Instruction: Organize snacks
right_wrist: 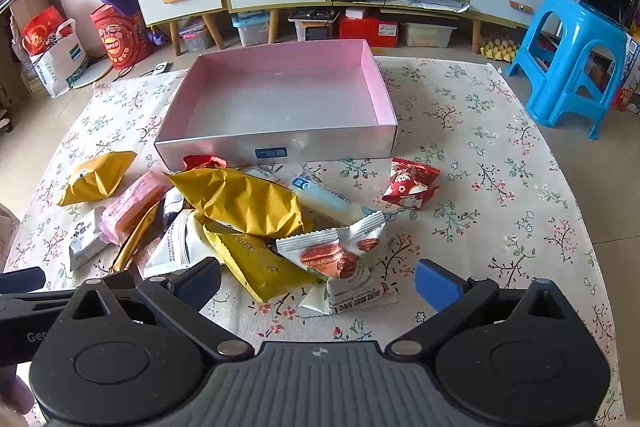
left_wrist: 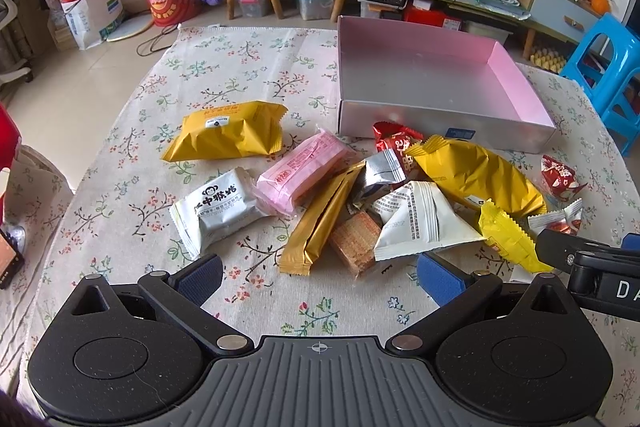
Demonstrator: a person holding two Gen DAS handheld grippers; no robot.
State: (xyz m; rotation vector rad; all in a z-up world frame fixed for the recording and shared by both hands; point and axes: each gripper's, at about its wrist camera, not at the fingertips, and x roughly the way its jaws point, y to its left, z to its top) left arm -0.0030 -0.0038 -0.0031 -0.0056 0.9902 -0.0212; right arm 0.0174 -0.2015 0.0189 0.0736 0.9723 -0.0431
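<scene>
Floral tablecloth (left_wrist: 132, 163) filling most of both views, wooden cabinets and a blue plastic stool (right_wrist: 568, 59) behind.

Left wrist view, left to right: yellow pillow pack (left_wrist: 228, 135) lying alone at centre left; below it a white packet with a monkey face (left_wrist: 216, 213), touching a pink wrapped bar (left_wrist: 302, 171); then a long gold stick pack (left_wrist: 320, 223), a wafer block (left_wrist: 354, 239), a white triangular pouch (left_wrist: 420, 223) and a large crumpled gold bag (left_wrist: 476, 175), all overlapping in one heap. Pink-lined empty box (left_wrist: 520, 87) at upper right, just beyond the heap. Left gripper (left_wrist: 320, 277) at the bottom edge, fingers spread wide, holding nothing.

Right wrist view: same box (right_wrist: 378, 87) at upper centre; red candy packet (right_wrist: 410, 183) lying apart at centre right; white nut packet (right_wrist: 332, 251), possibly resting on a yellow packet (right_wrist: 256, 267). Right gripper (right_wrist: 320, 283) at the bottom, spread wide, empty.
</scene>
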